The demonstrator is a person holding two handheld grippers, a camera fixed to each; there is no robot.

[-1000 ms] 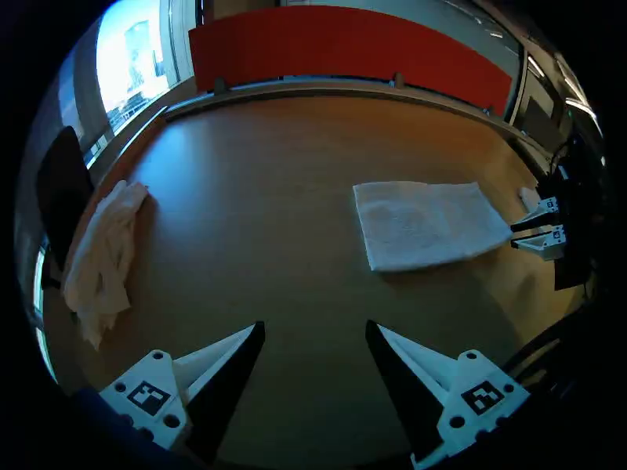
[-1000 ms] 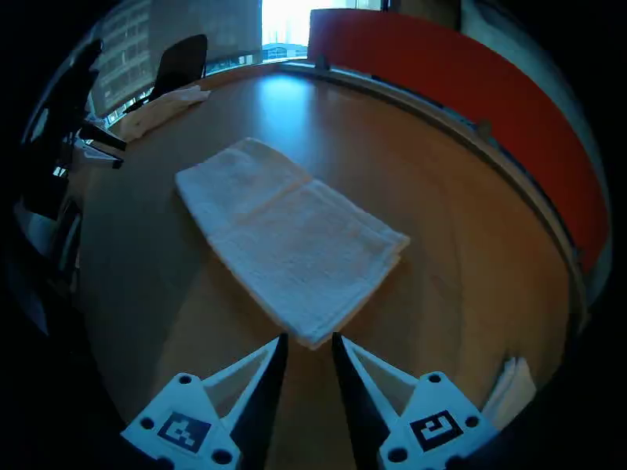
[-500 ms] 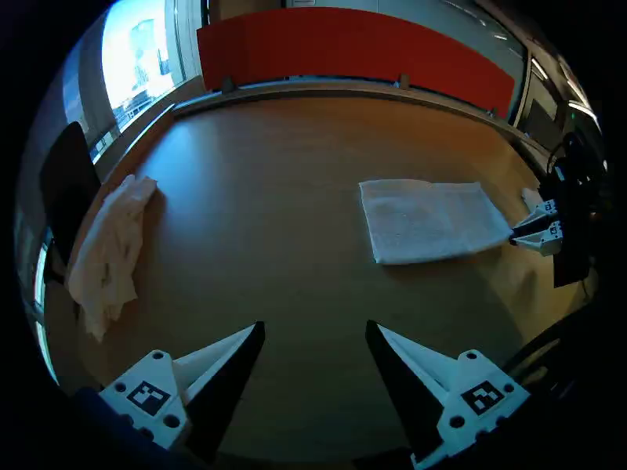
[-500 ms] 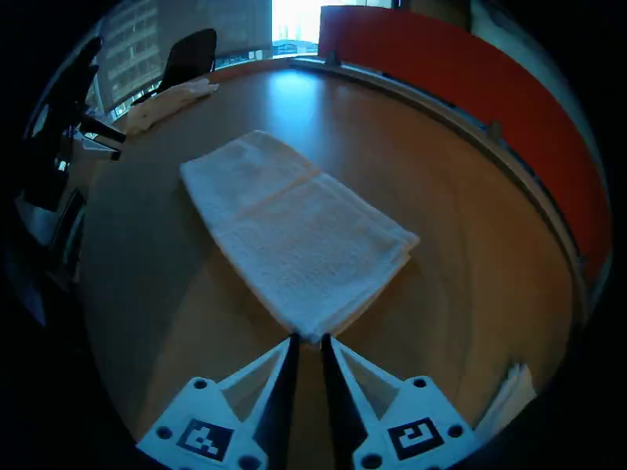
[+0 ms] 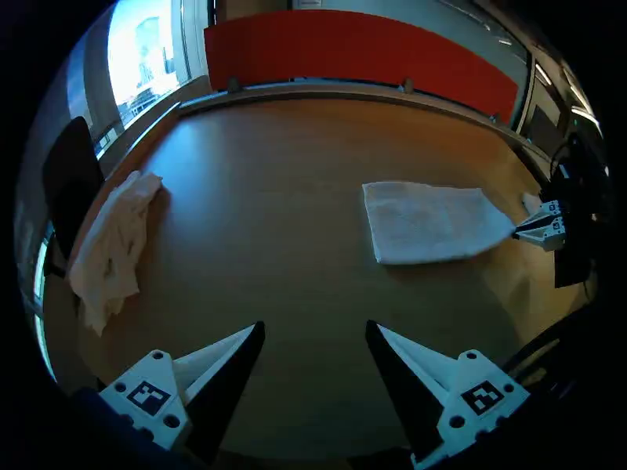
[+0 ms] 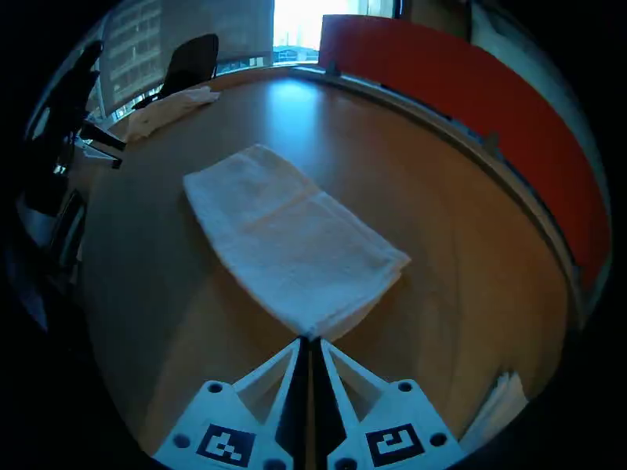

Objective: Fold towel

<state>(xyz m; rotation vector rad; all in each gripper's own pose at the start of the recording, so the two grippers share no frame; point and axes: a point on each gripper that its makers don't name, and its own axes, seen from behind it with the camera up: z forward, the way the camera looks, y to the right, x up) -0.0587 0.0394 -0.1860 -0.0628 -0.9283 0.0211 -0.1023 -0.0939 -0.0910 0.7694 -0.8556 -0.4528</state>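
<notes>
Wood-topped table (image 5: 266, 196) runs to a red partition (image 5: 353, 47) along its far edge, with a bright window at far left. The folded white towel (image 6: 290, 235) lies flat on the right part of the table, well apart from a crumpled white cloth (image 5: 110, 243) at the left edge beside a dark chair (image 5: 67, 188). The right gripper (image 6: 311, 341) has its jaws pinched together on the towel's near corner, which lifts slightly. The left gripper (image 5: 313, 325) hangs over bare wood near the front edge, jaws spread wide, holding nothing.
</notes>
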